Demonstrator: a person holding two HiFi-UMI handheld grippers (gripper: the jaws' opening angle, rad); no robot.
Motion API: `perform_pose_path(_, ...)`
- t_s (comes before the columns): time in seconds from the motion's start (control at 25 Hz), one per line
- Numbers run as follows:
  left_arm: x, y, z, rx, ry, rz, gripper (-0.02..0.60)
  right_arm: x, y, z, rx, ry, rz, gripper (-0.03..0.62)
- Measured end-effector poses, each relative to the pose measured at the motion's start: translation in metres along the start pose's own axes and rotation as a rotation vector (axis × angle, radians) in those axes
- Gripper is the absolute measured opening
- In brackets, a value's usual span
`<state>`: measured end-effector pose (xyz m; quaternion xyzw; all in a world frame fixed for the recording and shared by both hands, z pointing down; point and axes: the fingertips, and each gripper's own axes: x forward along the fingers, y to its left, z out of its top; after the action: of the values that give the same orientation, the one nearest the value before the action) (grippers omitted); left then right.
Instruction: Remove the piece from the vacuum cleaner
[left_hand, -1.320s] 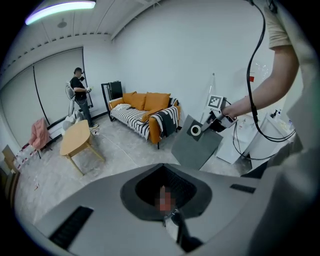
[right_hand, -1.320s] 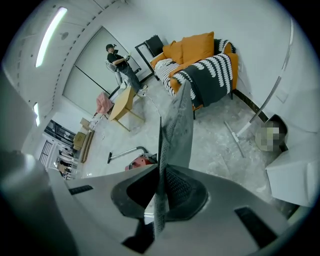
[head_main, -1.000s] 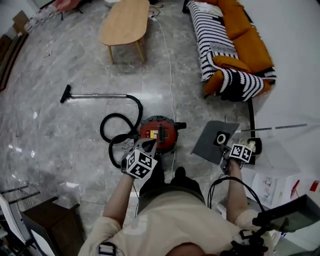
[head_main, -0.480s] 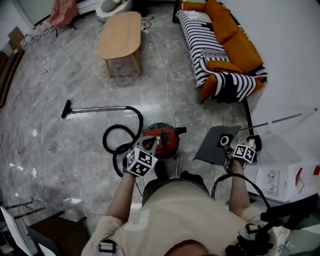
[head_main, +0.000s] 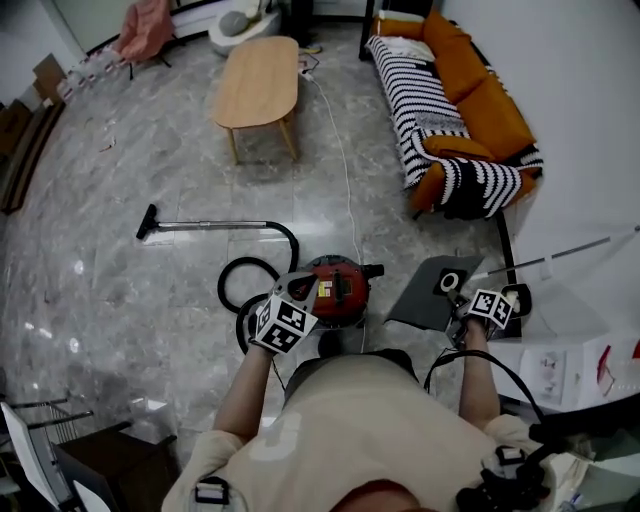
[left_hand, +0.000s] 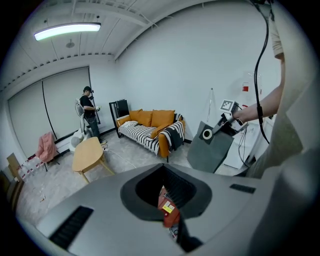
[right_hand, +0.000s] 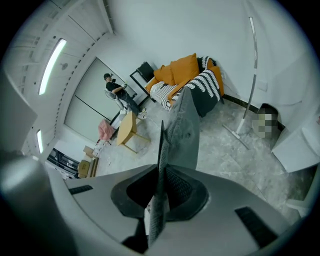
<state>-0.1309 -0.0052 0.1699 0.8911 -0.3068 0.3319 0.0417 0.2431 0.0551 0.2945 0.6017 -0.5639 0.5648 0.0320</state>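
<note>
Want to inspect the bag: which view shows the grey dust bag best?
Left gripper view: the grey dust bag hangs face-on from the right claw, round collar visible. Head view shows it small, from above. Right gripper view shows it only edge-on between that claw's jaws.

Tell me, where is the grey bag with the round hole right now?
In the head view the grey bag is clamped in the right tongs, just right of the red vacuum cleaner on the floor.
</note>
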Motion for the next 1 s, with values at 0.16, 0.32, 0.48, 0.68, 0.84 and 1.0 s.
perform_pose_path(0.16, -0.005, 0.006, 0.011, 0.018, -0.007, 0.010, -0.003, 0.007, 0.038, 0.002, -0.009, 0.004, 0.093, 0.026)
perform_pose_path(0.32, -0.009, 0.004, 0.016, 0.021, -0.018, 0.009, -0.003, 0.001, 0.081, 0.010, -0.019, -0.008, 0.219, 0.026)
perform_pose_path(0.48, -0.010, -0.005, 0.022, 0.022, -0.023, 0.005, -0.003, -0.013, 0.111, 0.022, -0.003, -0.036, 0.327, 0.026)
perform_pose_path(0.68, -0.007, -0.013, 0.040, 0.022, -0.047, 0.031, -0.003, -0.035, 0.126, 0.035, -0.009, -0.077, 0.403, 0.026)
perform_pose_path(0.84, 0.000, -0.033, 0.051, 0.001, -0.057, 0.041, -0.003, -0.053, 0.121, 0.040, -0.050, -0.083, 0.416, 0.027)
perform_pose_path(1.0, 0.013, -0.065, 0.063, 0.006, -0.045, 0.026, -0.003, -0.073, 0.101, 0.041, -0.112, -0.068, 0.407, 0.028)
